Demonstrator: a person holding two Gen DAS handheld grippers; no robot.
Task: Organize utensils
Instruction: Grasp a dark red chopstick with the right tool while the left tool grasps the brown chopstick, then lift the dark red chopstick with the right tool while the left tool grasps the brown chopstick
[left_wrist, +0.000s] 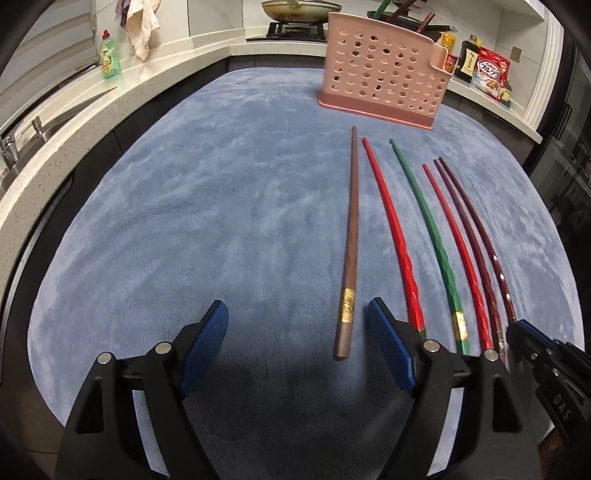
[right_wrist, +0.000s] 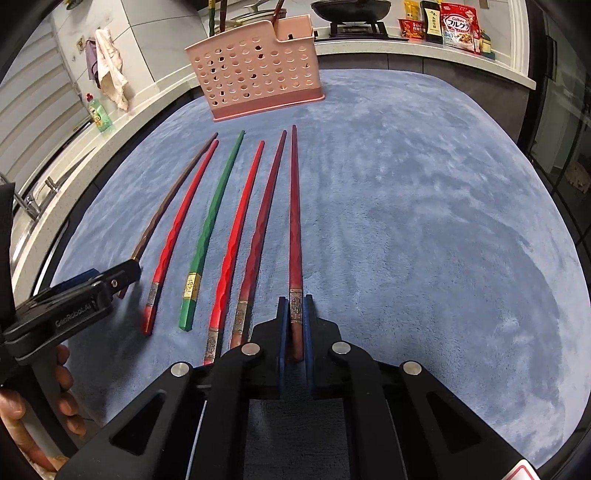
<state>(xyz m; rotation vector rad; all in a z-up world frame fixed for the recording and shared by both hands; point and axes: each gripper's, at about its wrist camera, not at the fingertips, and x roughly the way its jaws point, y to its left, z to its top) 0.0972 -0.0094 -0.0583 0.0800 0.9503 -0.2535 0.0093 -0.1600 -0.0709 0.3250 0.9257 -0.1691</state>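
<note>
Clamped between the blue-padded fingers of the right gripper (right_wrist: 295, 325), a dark red faceted chopstick (right_wrist: 294, 221) lies on the blue plush mat (right_wrist: 424, 221), its tip pointing ahead toward the pink perforated plastic utensil holder (right_wrist: 258, 74). 5 more chopsticks lie to the left of those fingers. The pickup step appears under way; next likely comes a lift and carry to the holder. The left gripper (left_wrist: 295, 332) hovers low and level, fingers wide apart, straddling the butt of a brown wooden chopstick (left_wrist: 349, 240).

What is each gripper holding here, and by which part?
The right gripper is shut on the dark red chopstick at its banded handle end. The left gripper is open, holding nothing.
</note>
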